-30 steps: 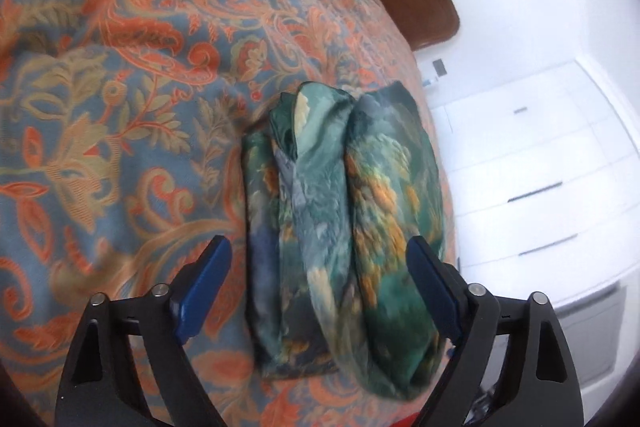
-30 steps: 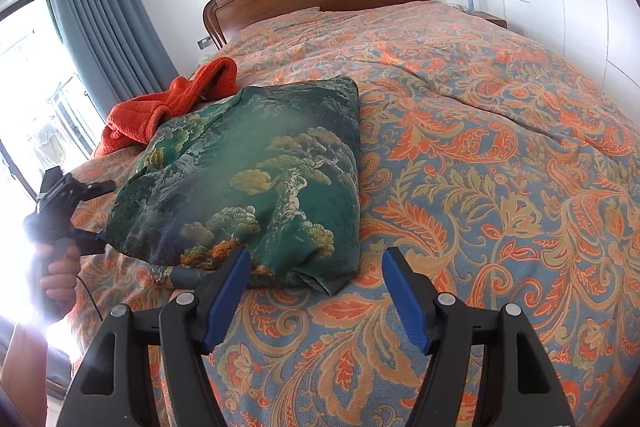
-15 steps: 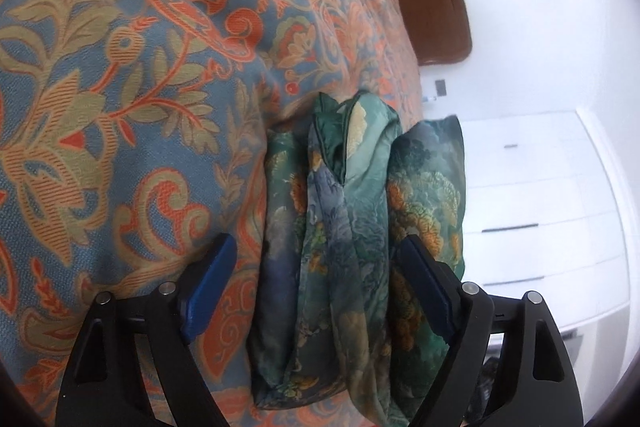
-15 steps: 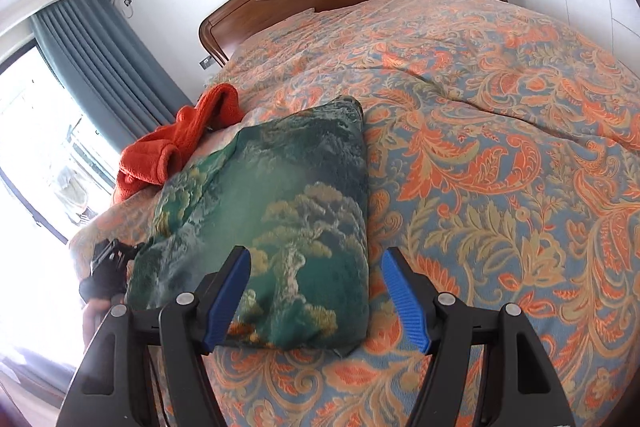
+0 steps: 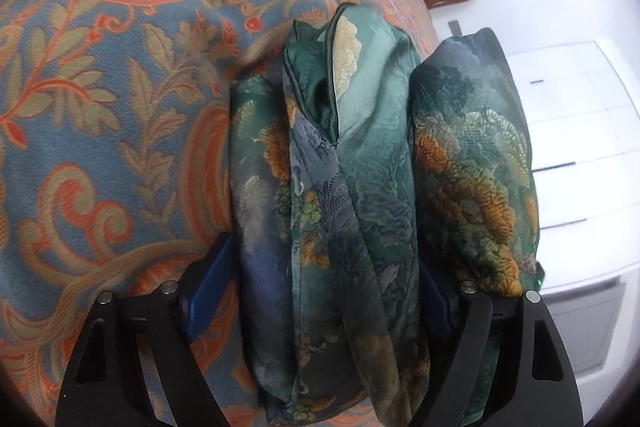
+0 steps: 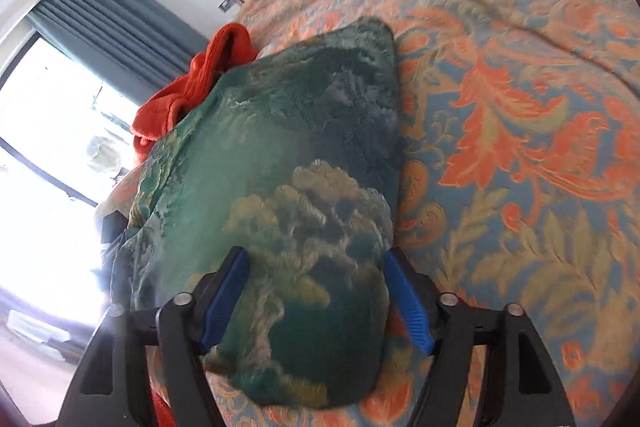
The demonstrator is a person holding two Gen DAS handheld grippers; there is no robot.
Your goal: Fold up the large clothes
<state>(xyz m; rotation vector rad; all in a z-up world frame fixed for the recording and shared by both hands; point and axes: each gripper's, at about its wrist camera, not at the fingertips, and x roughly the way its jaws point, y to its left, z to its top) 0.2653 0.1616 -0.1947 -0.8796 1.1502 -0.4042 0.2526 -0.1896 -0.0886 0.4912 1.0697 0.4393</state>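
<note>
On the left we had the left gripper [image 5: 320, 291] spread wide around the end of the folded green garment [image 5: 344, 187], which lay on the patterned bedspread [image 5: 100, 107], its blue pads [image 5: 208, 295] on either side of two thick folds while a third fold sat outside the right pad. On the right our right gripper [image 6: 316, 299] had just been opening wider, with the near corner of that same garment [image 6: 288, 167] between its pads, and an orange cloth [image 6: 192, 83] lay just behind it
</note>
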